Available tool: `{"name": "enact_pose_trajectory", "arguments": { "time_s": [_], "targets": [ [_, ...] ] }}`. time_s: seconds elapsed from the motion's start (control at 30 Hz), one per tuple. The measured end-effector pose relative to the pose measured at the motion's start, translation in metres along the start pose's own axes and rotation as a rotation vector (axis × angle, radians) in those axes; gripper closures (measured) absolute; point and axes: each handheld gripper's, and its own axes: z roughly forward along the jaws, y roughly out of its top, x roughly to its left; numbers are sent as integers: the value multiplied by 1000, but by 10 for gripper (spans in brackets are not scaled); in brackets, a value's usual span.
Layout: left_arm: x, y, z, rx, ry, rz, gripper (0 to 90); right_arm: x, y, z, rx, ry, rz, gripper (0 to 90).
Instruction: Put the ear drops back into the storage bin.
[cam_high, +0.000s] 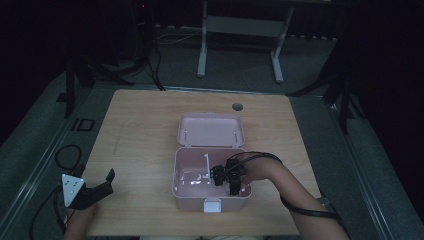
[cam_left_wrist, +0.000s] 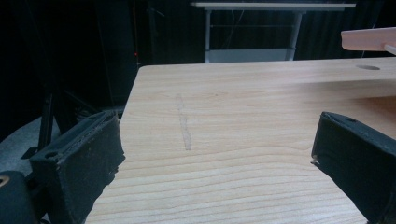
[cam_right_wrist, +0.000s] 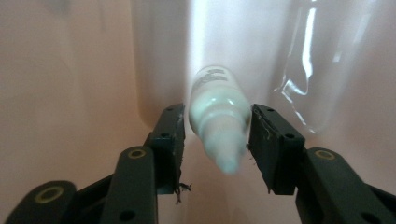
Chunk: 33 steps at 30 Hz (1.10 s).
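Bottle sits pinched between our right gripper jaws inside the pink box; its tapered tip could slip. Left gripper jaws spread over the counter.

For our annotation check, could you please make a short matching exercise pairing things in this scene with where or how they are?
Things:
1. left gripper
2. right gripper
3. box lid
4. small bottle

States:
A. swung open, behind the pink box
B. between two black jaws
C. open above bare table
D. reaching inside the pink box

Pairs: 1-C, 2-D, 3-A, 4-B
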Motion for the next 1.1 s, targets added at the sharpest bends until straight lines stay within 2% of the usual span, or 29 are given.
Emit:
{"name": "enact_pose_trajectory", "arguments": {
  "time_s": [0.37, 0.47, 0.53, 0.57, 0.63, 0.7, 0.73, 0.83, 1.0, 1.03, 1.1],
  "targets": [
    [0, 0, 0, 2, 0, 1, 20, 2, -13, -40, -95, -70, 11, 468],
    [0, 0, 0, 2, -1, 0, 20, 1, -17, -49, -113, -68, 30, 396],
    [0, 0, 0, 1, -2, 1, 20, 1, -21, -55, -135, -63, 53, 293],
    [0, 0, 0, 1, -2, 2, 20, 0, -24, -60, -149, -58, 73, 281],
    [0, 0, 0, 1, -2, 2, 20, -1, -29, -67, -175, -74, 89, 210],
    [0, 0, 0, -1, -1, 1, 20, -2, -31, -70, -180, -71, 99, 201],
    [0, 0, 0, 0, -2, 2, 20, -3, -36, -75, -199, -73, 113, 167],
    [0, 0, 0, -1, -3, 1, 20, -5, -43, -80, -220, -79, 144, 149],
    [0, 0, 0, -1, -4, 1, 20, -9, -51, -82, -241, -98, 169, 142],
    [0, 0, 0, -2, -4, 0, 20, -10, -56, -84, -264, -97, 186, 143],
    [0, 0, 0, -1, -3, 1, 20, -11, -61, -85, -273, -101, 197, 143]
  ]
}}
